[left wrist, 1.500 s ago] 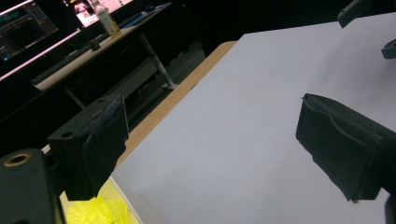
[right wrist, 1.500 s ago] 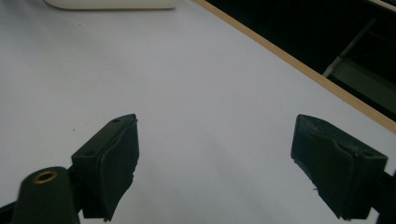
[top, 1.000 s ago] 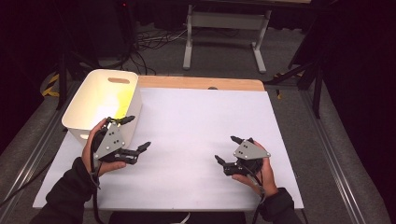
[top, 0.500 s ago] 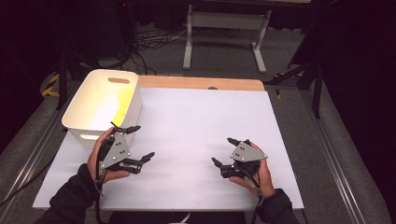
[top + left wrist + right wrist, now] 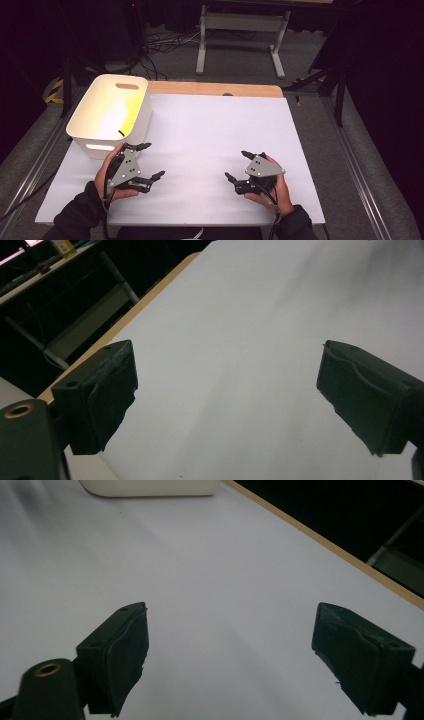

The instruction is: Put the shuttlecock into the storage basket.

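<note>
High view: bin (image 5: 111, 116) interior; right gripper view: wall.

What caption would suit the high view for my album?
A person's two hand-held grippers, left gripper and right gripper, hover open over a white table beside a white bin.

We see a dim room where a white sheet (image 5: 220, 145) covers a wooden table (image 5: 215, 89), beyond it a grey floor (image 5: 240, 65) with tangled cables (image 5: 160, 47) and a pale metal stand (image 5: 240, 25), everything farther back in darkness.
</note>
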`<state>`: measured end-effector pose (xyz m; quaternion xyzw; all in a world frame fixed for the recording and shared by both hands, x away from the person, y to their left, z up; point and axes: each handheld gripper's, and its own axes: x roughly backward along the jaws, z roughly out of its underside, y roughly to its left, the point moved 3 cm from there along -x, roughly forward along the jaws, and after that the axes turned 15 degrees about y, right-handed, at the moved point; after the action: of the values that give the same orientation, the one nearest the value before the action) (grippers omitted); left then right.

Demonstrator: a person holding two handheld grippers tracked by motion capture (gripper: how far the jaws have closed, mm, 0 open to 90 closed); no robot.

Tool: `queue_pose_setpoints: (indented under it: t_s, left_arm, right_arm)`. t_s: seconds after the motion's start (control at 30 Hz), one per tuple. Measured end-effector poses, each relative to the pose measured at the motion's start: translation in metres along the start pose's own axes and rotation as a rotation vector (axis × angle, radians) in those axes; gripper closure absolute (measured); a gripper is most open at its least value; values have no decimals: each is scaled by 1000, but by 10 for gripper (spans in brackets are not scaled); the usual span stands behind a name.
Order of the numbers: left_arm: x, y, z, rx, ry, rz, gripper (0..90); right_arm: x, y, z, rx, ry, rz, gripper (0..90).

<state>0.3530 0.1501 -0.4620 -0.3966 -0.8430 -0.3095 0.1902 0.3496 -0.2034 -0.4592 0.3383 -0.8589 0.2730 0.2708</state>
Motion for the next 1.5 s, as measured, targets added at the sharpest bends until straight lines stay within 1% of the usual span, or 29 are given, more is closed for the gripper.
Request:
queue_pose_setpoints:
  t_s: [0.1,0.17,0.3,0.33,0.4,0.47,0.5,0.53,0.57,0.63,0.67,0.7,0.73,0.77,0.8,0.87,0.9,0.97,1.07,1.1,1.13,1.17,1.23,1.27,1.33,1.5]
  left_arm:
    - [-1,-3,8,13,4,14,102]
    - [-2,-5,12,18,9,20,102]
    - [-3,-7,25,59,12,35,100]
    - [-3,-7,25,59,12,35,99]
    - [-1,-7,31,79,20,42,88]
    - [1,-6,39,117,20,60,71]
    - [3,-5,45,118,38,52,61]
    - [5,-4,48,131,37,58,54]
    - [5,-4,48,131,37,58,53]
    - [10,-2,56,172,32,62,49]
    - [12,-1,59,177,40,55,40]
    - [16,0,63,192,38,53,40]
    - [17,0,66,200,41,55,39]
    - [17,0,66,200,41,55,38]
    - [20,2,69,208,35,43,38]
    - [22,2,70,214,29,41,41]
    - [23,2,70,225,26,44,41]
    - [22,2,69,216,30,32,44]
    - [22,1,68,204,34,35,45]
    - [22,0,67,190,41,22,45]
    - [24,-1,67,183,39,18,45]
    - [24,-1,67,186,35,17,45]
    - [25,0,69,193,36,21,46]
    - [25,1,69,189,37,17,46]
    - [26,2,69,194,35,17,47]
    - [26,1,70,182,38,18,48]
  right_arm:
    - [-1,3,1,6,0,-6,160]
    - [-2,5,2,19,8,3,160]
    - [-4,7,5,22,16,2,154]
    - [-4,8,6,21,14,-2,153]
    - [-4,8,6,19,9,-5,151]
    - [-3,7,7,15,3,-6,146]
    - [-3,6,7,12,-2,-9,144]
    - [-3,6,7,7,-3,-8,139]
    - [-3,6,7,7,-3,-8,139]
    - [-4,5,8,-6,-9,-12,121]
    - [-4,4,8,-8,-10,-14,109]
    - [-5,4,8,-8,-10,-15,108]
    - [-5,4,9,-10,-13,-23,108]
    - [-5,4,9,-14,-14,-29,108]
    - [-6,3,9,-16,-13,-30,108]
    - [-8,3,9,-15,-12,-34,108]
    - [-8,4,9,-12,-12,-35,108]
    - [-9,5,9,-11,-14,-40,108]
    - [-10,7,10,-9,-9,-43,106]
    - [-9,8,10,-5,-6,-40,105]
    - [-9,8,10,0,-2,-27,105]
    - [-8,8,10,-4,-7,-32,105]
    - [-8,8,10,0,-7,-22,105]
    - [-8,9,9,2,-7,-20,105]
    - [-8,10,8,4,-7,-21,105]
    - [-8,11,8,7,-8,-23,105]
